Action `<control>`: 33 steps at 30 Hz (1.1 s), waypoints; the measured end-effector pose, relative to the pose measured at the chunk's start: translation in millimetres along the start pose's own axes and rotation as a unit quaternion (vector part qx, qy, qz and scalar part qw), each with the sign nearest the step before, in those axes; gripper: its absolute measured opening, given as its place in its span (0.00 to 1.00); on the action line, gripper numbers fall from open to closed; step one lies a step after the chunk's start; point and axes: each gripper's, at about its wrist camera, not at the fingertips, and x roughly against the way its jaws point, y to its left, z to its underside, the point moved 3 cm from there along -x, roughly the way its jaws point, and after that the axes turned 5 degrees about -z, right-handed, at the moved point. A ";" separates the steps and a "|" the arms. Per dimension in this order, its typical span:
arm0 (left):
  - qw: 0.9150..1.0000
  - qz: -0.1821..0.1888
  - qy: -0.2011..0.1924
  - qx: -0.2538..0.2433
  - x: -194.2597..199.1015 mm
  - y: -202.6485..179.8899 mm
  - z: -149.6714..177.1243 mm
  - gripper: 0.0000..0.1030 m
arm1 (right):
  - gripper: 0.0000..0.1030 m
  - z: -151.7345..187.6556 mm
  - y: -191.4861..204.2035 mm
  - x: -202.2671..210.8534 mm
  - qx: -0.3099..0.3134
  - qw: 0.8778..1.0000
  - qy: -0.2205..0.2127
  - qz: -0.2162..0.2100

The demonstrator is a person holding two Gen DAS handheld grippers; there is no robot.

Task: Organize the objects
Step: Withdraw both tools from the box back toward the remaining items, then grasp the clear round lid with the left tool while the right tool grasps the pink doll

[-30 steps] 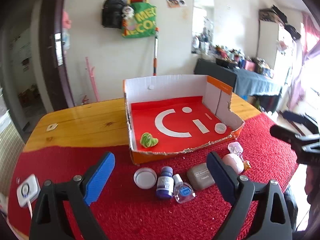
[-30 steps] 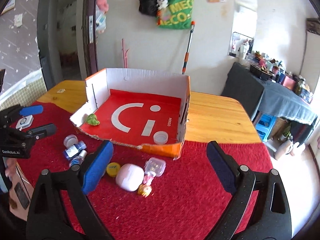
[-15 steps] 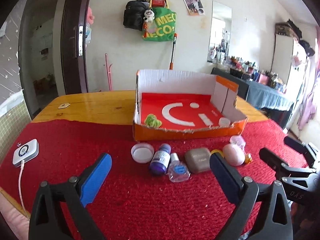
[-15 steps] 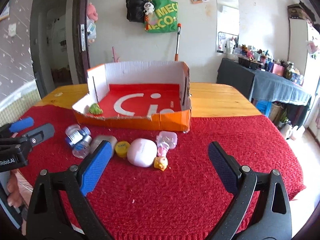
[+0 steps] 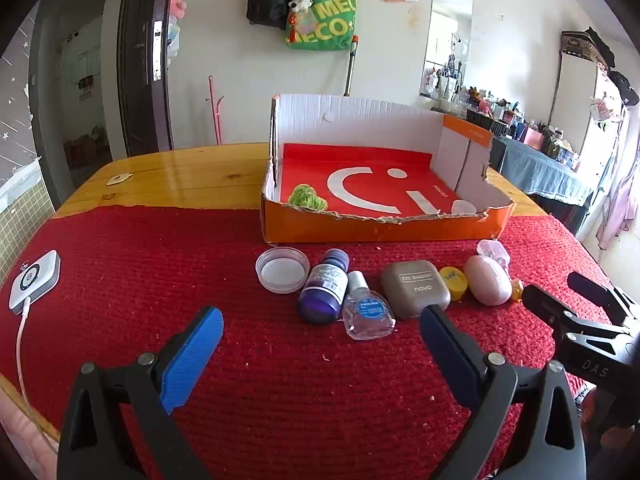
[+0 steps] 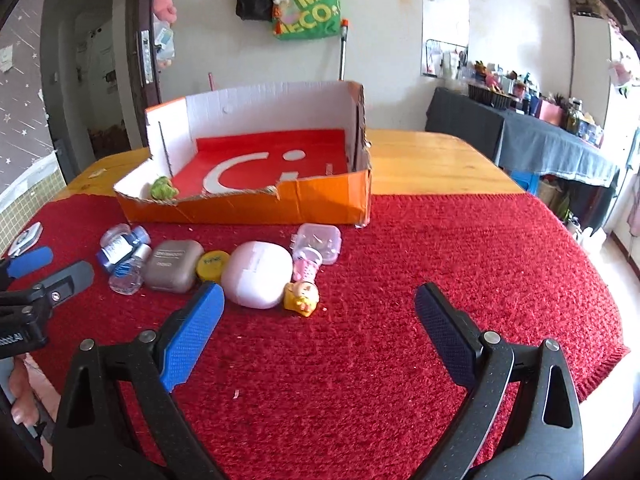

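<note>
An open orange cardboard box with a red floor holds a green fuzzy ball and a white cap. In front of it on the red mat lie a clear lid, a purple bottle, a small clear bottle, a grey case, a yellow disc, a pink oval case, a clear plastic box and a small yellow figure. My left gripper hangs open just short of the bottles. My right gripper hangs open beside the pink case, nothing between its fingers.
A white device with a cable lies at the mat's left edge. Bare wooden tabletop lies behind the mat. A dark cluttered table stands at the right, bags hang on the wall. A hand shows at lower left.
Both grippers have sunk toward the mat and levelled out, so the row of small objects now looks closer and larger. Nothing was picked up or moved.
</note>
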 end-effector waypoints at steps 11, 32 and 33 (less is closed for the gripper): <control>0.999 -0.027 0.041 -0.008 -29.9 32.1 -28.2 0.98 | 0.95 3.4 -21.2 -26.7 -0.016 0.998 0.057 0.019; 0.992 0.010 0.120 -0.041 -75.9 56.0 -29.5 0.96 | 0.95 -6.2 -34.8 -41.5 -0.008 0.996 0.087 0.016; 0.992 0.009 0.120 -0.045 -77.3 54.7 -29.2 0.96 | 0.95 -7.0 -34.0 -42.4 -0.004 0.996 0.087 0.017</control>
